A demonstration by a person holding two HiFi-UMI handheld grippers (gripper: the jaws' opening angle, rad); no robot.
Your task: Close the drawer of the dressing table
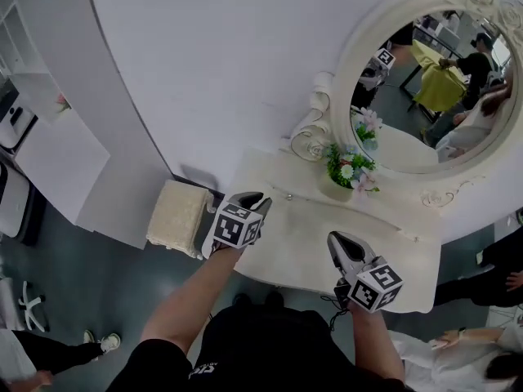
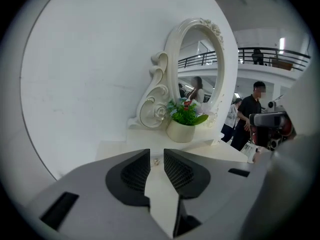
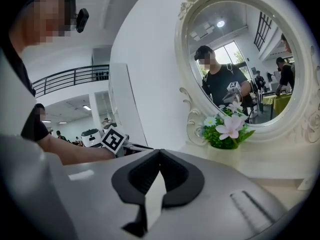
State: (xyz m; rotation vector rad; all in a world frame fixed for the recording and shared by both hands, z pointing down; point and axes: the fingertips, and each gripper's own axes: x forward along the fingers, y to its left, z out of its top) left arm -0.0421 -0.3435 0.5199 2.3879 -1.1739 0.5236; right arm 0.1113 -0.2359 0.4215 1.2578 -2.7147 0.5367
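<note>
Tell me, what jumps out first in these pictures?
The big oval mirror with its curly white frame stands at the back of the white dressing table. A little pot of flowers sits before it. Nearer, the left gripper and right gripper hover over the tabletop.

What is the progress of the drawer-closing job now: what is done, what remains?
Done, apparently: nothing sticks out of the dressing table; its front looks flush. In hand: nothing; the left gripper is open and empty, the right gripper shut and empty, both held above the top. Left: seemingly nothing.
</note>
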